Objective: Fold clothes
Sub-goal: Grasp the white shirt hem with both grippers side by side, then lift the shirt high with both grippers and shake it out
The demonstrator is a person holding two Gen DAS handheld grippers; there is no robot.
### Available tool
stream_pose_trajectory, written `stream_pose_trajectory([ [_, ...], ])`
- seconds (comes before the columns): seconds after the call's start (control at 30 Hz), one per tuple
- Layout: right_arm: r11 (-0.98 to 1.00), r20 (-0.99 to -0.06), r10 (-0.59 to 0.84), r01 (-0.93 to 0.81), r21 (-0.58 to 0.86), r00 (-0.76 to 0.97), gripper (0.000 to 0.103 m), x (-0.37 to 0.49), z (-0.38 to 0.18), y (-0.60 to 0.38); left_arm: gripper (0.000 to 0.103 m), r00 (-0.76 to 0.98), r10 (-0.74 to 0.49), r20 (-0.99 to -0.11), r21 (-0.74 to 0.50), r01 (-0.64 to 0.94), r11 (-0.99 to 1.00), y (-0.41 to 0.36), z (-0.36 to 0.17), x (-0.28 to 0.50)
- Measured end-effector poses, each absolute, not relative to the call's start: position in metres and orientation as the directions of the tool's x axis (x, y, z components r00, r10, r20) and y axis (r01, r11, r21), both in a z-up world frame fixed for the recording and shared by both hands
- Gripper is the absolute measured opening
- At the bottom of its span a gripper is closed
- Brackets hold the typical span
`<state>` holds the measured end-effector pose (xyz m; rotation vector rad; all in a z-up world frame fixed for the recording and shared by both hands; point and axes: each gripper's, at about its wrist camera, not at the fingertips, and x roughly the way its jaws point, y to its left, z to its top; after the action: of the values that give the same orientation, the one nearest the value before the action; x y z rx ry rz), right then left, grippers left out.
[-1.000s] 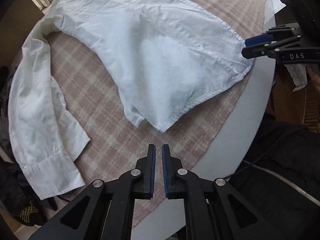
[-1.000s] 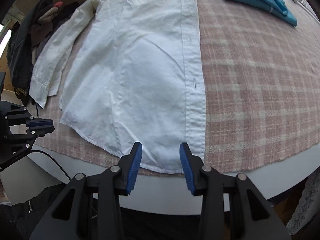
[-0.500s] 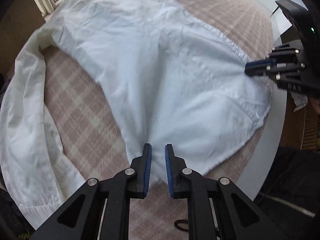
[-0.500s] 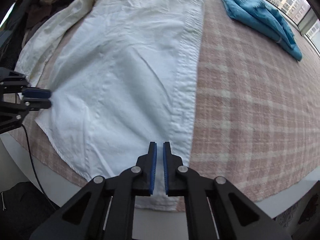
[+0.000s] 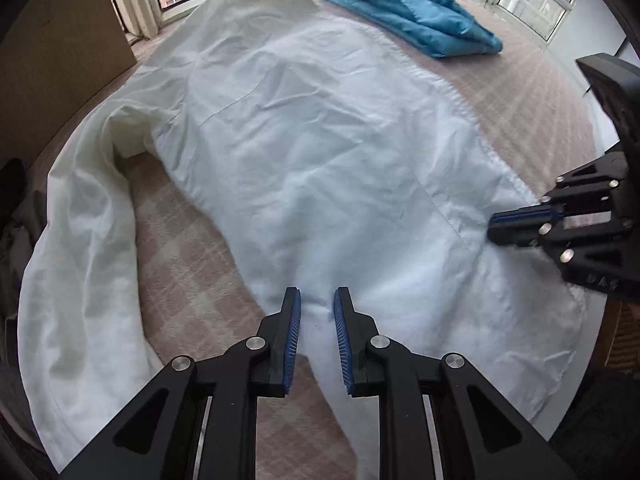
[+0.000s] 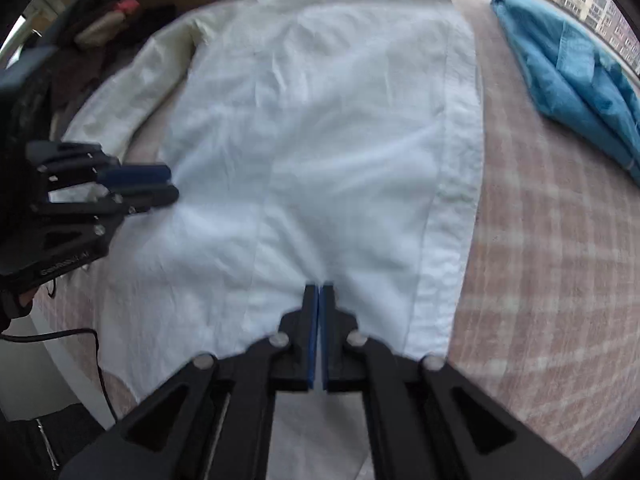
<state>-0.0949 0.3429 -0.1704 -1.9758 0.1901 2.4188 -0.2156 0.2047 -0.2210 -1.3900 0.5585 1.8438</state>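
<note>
Left wrist view: the left tongs (image 5: pixel 316 320) have just been opening slightly, with white shirt (image 5: pixel 320 152) cloth lying between the parted pads, not pinched; the shirt lies spread on the plaid-covered bench (image 5: pixel 540 120). Right wrist view: the right tongs (image 6: pixel 319 312), open a second ago, are now clenched over the shirt's lower part; whether cloth is pinched I cannot tell. Only the right side may be ready to lift.

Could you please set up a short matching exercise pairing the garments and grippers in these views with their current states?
Things:
1. white cotton shirt
2. blue folded garment
3. left gripper
4. right gripper

States:
A. jaws shut
B. jaws slightly apart, having just been opening
C. spread flat on the checked cloth
D. folded, lying near the windows

Pairs: 1-C, 2-D, 3-B, 4-A
</note>
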Motion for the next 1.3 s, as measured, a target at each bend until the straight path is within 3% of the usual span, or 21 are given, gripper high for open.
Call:
stream_pose_trajectory([
  [0.07,-0.989,-0.976,-0.083,-0.102,0.105,-0.203,0.002,-0.102,-0.154,0.360,0.013,-0.154,0.288,-0.945,-0.072,-0.761,-0.645,0.197,-0.209,-0.228],
  [0.17,-0.975,-0.947,-0.148,-0.120,0.189,-0.287,0.004,-0.139,-0.120,0.385,0.018,-0.176,0.353,-0.919,-0.112,-0.742,-0.661,0.196,-0.176,-0.258],
  [0.27,-0.979,-0.919,-0.143,-0.081,0.185,-0.368,0.004,-0.203,-0.101,0.397,0.018,-0.221,0.398,-0.891,-0.127,-0.719,-0.683,0.214,-0.156,-0.300],
  [0.37,-0.977,-0.911,-0.166,-0.064,0.205,-0.378,0.004,-0.268,-0.115,0.411,0.019,-0.203,0.438,-0.876,-0.182,-0.700,-0.690,0.241,-0.164,-0.349],
  [0.47,-0.976,-0.923,-0.175,-0.067,0.209,-0.343,0.004,-0.320,-0.145,0.418,0.019,-0.223,0.373,-0.901,-0.137,-0.669,-0.731,0.261,-0.194,-0.385],
  [0.6,-0.980,-0.947,-0.040,-0.171,0.099,-0.319,0.000,-0.338,-0.171,0.451,0.019,-0.277,0.211,-0.937,-0.003,-0.600,-0.800,0.244,-0.232,-0.410],
  [0.73,-0.979,-0.922,-0.023,-0.180,0.099,-0.385,0.001,-0.339,-0.151,0.467,0.012,-0.318,0.264,-0.911,-0.028,-0.589,-0.808,0.233,-0.212,-0.412],
  [0.87,-0.981,-0.907,-0.154,-0.050,0.188,-0.392,0.002,-0.358,-0.144,0.436,0.014,-0.286,0.409,-0.867,-0.153,-0.628,-0.763,0.249,-0.187,-0.420],
  [0.97,-0.981,-0.902,-0.159,-0.039,0.191,-0.402,0.002,-0.380,-0.153,0.423,0.014,-0.234,0.458,-0.858,-0.209,-0.655,-0.727,0.274,-0.195,-0.434],
  [1.03,-0.976,-0.904,-0.159,-0.075,0.205,-0.397,0.001,-0.397,-0.163,0.430,0.018,-0.230,0.432,-0.872,-0.200,-0.639,-0.743,0.284,-0.212,-0.446],
  [1.13,-0.976,-0.915,-0.098,-0.144,0.166,-0.391,0.000,-0.417,-0.176,0.452,0.017,-0.306,0.326,-0.895,-0.077,-0.612,-0.787,0.290,-0.230,-0.456],
  [1.23,-0.970,-0.908,-0.107,-0.157,0.185,-0.405,0.000,-0.411,-0.167,0.463,0.014,-0.296,0.333,-0.895,-0.104,-0.588,-0.802,0.277,-0.228,-0.457],
  [1.3,-0.958,-0.886,-0.154,-0.153,0.242,-0.437,0.007,-0.405,-0.157,0.463,0.012,-0.286,0.396,-0.873,-0.165,-0.589,-0.791,0.272,-0.217,-0.453],
])
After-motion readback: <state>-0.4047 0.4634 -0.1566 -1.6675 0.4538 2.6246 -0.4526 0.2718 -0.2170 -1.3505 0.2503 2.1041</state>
